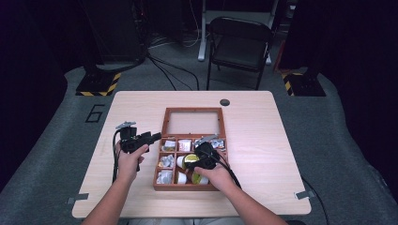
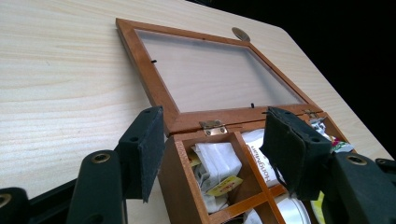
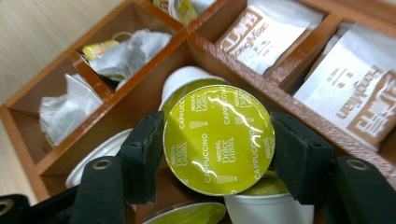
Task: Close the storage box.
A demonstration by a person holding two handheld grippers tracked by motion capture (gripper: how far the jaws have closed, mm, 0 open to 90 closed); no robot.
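Note:
A wooden compartment box (image 1: 187, 188) lies on the table with its glass lid (image 1: 193, 123) folded flat behind it. My right gripper (image 3: 217, 140) is over the box's middle section, and its pads press both sides of a green foil-topped coffee capsule (image 3: 218, 140), which is tilted up toward the camera. From above, the capsule (image 1: 190, 161) sits just left of my right gripper (image 1: 197, 160). My left gripper (image 2: 217, 128) hovers at the box's back left corner (image 2: 180, 154), jaws apart, one pad outside the wall and the other over the compartments. In the high view my left gripper (image 1: 156, 137) points right.
More capsules (image 3: 268, 207) lie under the held one. Tea bags (image 3: 126, 53) and silver sachets (image 3: 359, 93) fill neighbouring compartments. A dark round grommet (image 1: 225, 102) sits near the table's far edge, with a folding chair (image 1: 239, 44) beyond. Bare tabletop (image 1: 267, 140) lies right of the box.

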